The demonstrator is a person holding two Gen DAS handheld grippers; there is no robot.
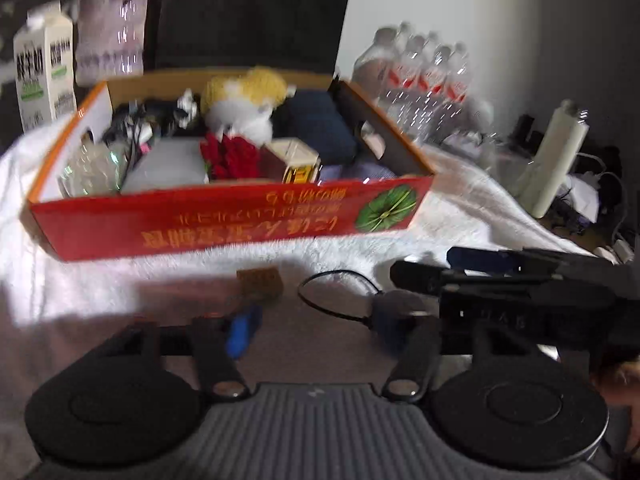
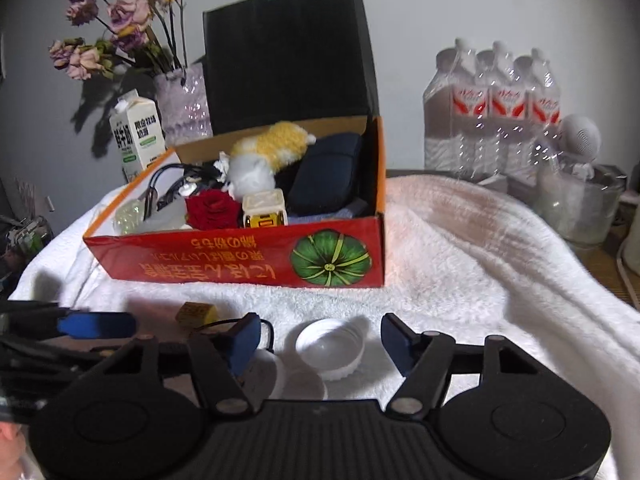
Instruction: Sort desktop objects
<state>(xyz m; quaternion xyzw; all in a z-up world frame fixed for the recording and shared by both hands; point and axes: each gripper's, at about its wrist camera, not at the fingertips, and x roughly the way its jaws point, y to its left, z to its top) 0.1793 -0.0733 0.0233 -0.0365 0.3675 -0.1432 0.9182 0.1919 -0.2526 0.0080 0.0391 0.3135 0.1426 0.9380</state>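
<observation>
A red cardboard box stands on a white towel, filled with a plush toy, a red rose, a dark pouch and cables. A white cap lies on the towel between the fingers of my right gripper, which is open, its pads clear of the cap. My left gripper is open over the towel. A black cable loop lies just ahead of it, by the right finger. A small yellow box sits ahead of the left finger.
A black paper bag, a milk carton and a vase of dried flowers stand behind the box. Packed water bottles and a glass jar are at the right. My right gripper reaches in from the right in the left wrist view.
</observation>
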